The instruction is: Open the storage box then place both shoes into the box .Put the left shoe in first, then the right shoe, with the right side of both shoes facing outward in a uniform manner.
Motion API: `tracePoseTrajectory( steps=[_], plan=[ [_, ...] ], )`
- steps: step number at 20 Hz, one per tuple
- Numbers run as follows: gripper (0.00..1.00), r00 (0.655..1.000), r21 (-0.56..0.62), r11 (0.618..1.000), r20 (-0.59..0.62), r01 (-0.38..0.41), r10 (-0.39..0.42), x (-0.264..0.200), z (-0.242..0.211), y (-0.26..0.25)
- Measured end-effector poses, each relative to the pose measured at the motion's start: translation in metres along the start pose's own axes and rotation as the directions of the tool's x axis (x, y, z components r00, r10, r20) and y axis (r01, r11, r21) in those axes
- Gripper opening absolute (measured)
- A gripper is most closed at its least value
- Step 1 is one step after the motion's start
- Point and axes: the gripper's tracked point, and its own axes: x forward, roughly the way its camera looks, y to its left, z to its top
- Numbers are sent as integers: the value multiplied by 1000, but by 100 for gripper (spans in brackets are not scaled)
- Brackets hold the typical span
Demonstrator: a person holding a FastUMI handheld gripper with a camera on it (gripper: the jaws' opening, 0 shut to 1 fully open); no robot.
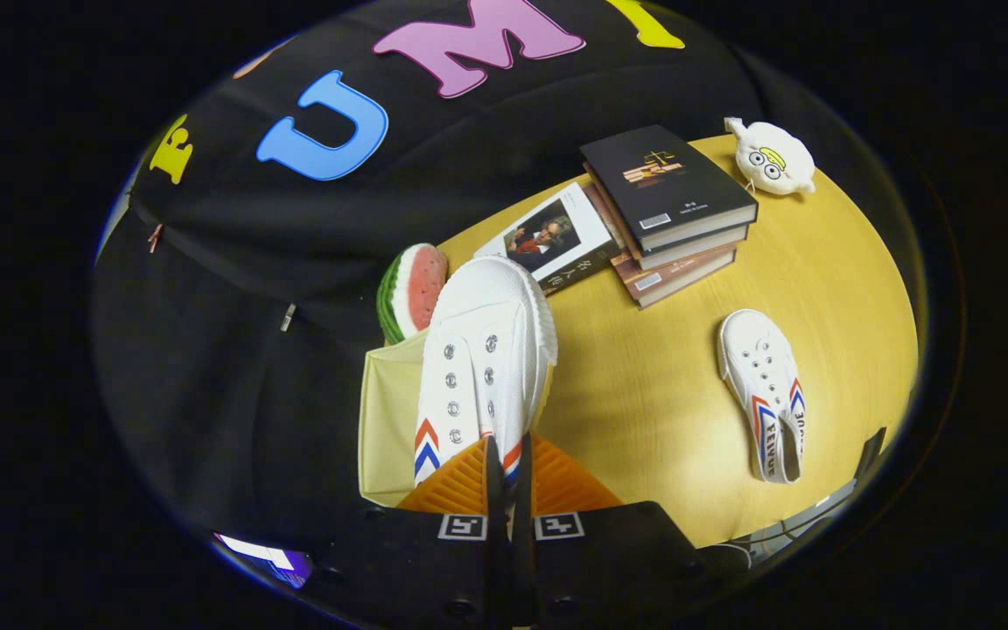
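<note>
While the gripper pinches the heel edge of a white shoe, both fingers pressed close on it, that shoe runs straight ahead toward twelve o'clock, toe farthest away and lace eyelets facing up. Its left flank hangs over the pale storage box, whose open mouth lies at about ten o'clock from the fingers, just beside the shoe. By my reading, the shoe must shift that way and drop. A second shoe lies at two o'clock on the yellow surface, well apart, its long axis roughly parallel.
</note>
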Motion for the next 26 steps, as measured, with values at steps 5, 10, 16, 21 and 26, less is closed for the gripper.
tracePoseTrajectory(
  steps=[5, 10, 16, 21, 26],
  plan=[
    [5, 999, -23, 999, -25, -38, 37, 24, -16, 60],
    [5, 997, -26, 998, -62, -53, 51, 63, -37, 103],
    [5, 995, -14, 999, -90, -45, 44, 119, -59, 133],
    [5, 993, -51, 999, -117, -4, -2, 145, -71, 133],
    [62, 982, 24, 987, -92, -162, 163, 142, -73, 173]
  ],
)
